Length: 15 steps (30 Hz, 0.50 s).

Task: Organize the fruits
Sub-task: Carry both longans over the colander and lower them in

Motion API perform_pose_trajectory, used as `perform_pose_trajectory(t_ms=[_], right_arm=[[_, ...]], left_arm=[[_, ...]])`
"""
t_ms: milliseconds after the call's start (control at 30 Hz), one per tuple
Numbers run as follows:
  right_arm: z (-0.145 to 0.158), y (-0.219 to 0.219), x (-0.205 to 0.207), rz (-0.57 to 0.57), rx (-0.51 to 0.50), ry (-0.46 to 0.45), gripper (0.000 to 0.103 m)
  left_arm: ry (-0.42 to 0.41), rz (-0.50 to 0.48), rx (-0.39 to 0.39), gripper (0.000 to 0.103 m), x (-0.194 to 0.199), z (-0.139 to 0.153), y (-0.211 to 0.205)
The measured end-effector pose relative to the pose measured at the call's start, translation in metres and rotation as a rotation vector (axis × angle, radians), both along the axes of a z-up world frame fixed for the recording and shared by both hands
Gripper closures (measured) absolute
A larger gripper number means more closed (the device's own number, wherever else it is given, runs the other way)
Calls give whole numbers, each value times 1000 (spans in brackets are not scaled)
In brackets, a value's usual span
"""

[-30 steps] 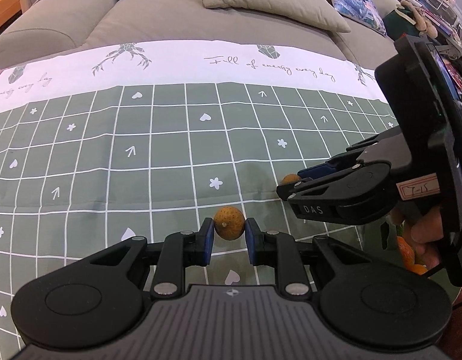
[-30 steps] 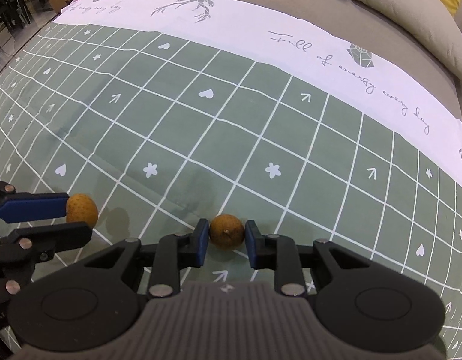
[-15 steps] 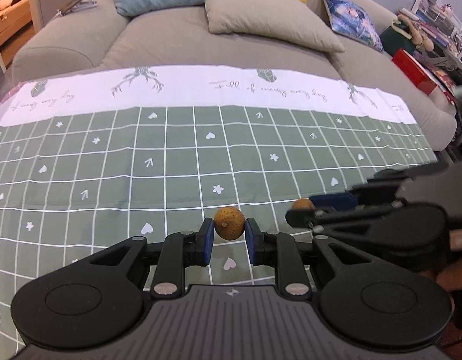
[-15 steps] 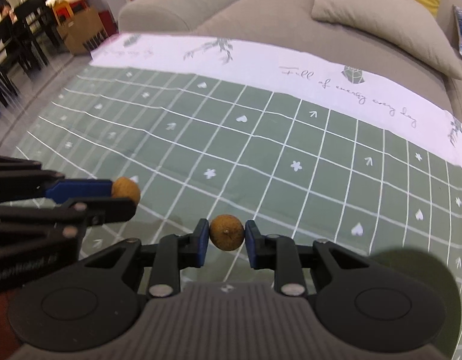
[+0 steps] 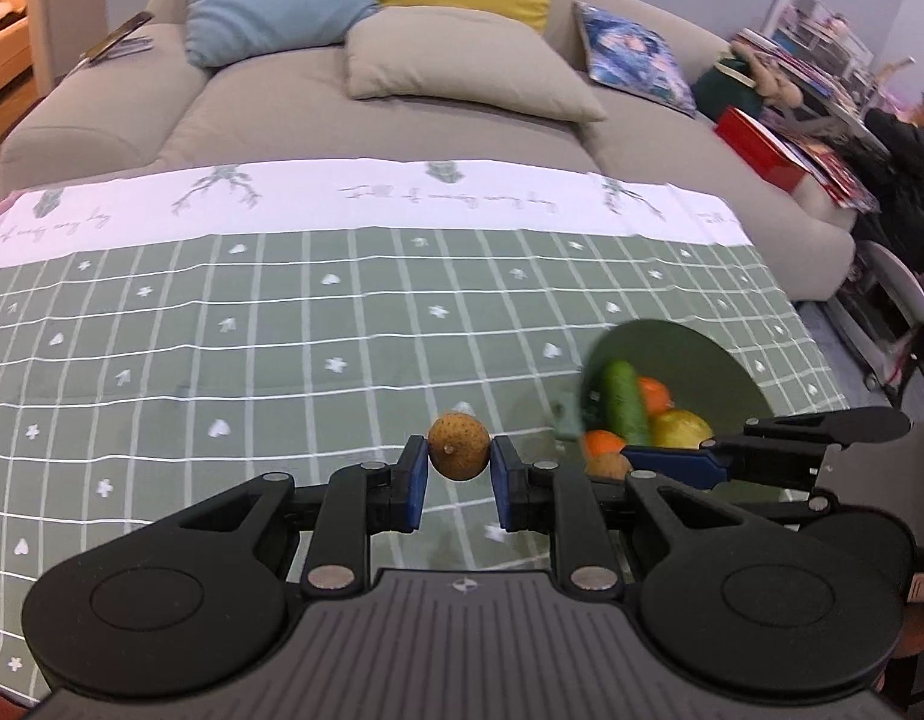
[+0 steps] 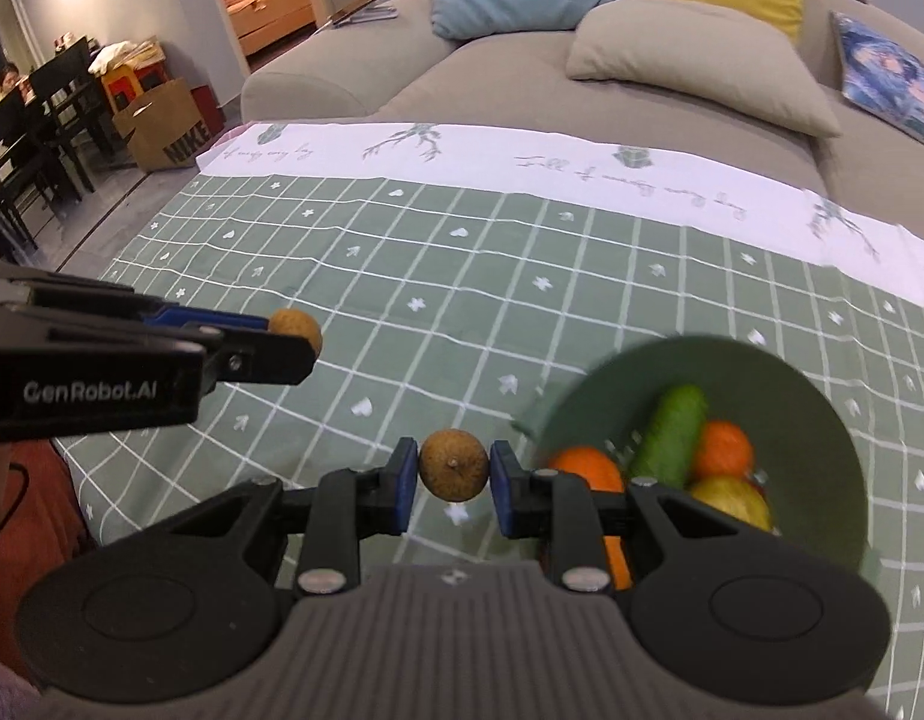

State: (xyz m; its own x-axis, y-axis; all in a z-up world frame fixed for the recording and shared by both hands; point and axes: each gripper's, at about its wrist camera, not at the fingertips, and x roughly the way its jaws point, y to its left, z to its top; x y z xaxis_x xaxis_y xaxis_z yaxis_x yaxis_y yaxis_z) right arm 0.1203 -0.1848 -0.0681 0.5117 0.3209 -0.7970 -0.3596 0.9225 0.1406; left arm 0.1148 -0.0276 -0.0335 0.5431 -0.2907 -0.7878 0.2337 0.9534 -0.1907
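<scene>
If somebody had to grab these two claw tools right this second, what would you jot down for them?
Left gripper: shut on a small brown fruit, held above the checked tablecloth.
Right gripper: shut on a second small brown fruit, near the green bowl.
Bowl: sits on the cloth to the right and holds a cucumber, oranges and a yellow fruit.
Done: both brown fruits are picked up.
Left: probably carry each over the bowl and let go, right gripper first since it is closer. No other loose fruit shows on the cloth.

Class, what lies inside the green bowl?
Inside the green bowl: a cucumber, two oranges and a yellow fruit. The right gripper covers the near part.
</scene>
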Motion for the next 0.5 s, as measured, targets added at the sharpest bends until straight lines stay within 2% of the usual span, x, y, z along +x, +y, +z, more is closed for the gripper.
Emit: perform_pose_trajectory(t_ms=[300,500], right_arm=[[-1,-58,-34,-128,28,-20,82],[-7,-96,-44,-223,64,-25,82]], left_arm=[[12,-103,-40,79,-8,-4,-54],[32,-170,-35,79,-6,-14,-80]])
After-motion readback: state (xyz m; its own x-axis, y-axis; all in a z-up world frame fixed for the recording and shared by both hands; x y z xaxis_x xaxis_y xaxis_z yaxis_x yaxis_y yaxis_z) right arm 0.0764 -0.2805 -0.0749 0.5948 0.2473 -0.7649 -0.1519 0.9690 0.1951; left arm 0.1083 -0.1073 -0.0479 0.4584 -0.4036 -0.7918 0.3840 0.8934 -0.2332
